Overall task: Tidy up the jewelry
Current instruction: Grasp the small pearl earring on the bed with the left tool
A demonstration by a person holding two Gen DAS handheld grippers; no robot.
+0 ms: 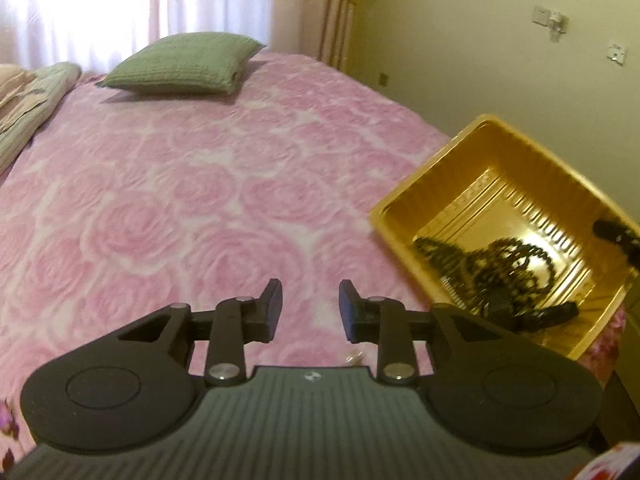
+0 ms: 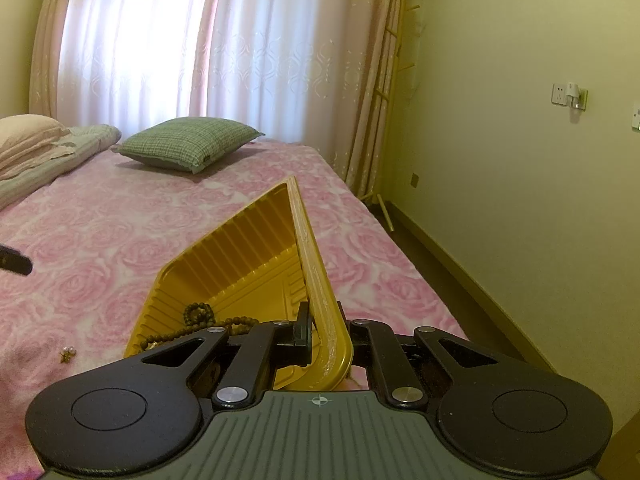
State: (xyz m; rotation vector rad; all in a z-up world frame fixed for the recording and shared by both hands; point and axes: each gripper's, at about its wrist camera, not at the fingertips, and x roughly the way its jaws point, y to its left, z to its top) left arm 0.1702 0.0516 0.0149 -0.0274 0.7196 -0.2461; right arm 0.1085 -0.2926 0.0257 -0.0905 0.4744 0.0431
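Note:
A gold plastic tray point(image 1: 404, 208) sits at the right edge of the pink bed and holds dark bead strands point(image 1: 508, 268). My left gripper point(image 1: 310, 306) is open and empty above the bedspread, left of the tray. A small pale earring point(image 1: 354, 357) lies on the bed just behind its right finger. My right gripper point(image 2: 326, 332) is shut on the tray's near wall point(image 2: 316, 280). The brown beads point(image 2: 200, 316) lie inside the tray. A small pearl trinket point(image 2: 67, 354) lies on the bed left of the tray. The right gripper's fingers point(image 1: 612, 232) show at the tray's far rim.
A pink rose-patterned bedspread point(image 1: 180, 200) covers the bed. A green pillow point(image 1: 184, 64) and folded bedding point(image 1: 32, 100) lie at the far end by the curtains. A yellow wall point(image 2: 520, 160) and floor run along the bed's right side. The left gripper's fingertip point(image 2: 16, 265) shows at the left edge.

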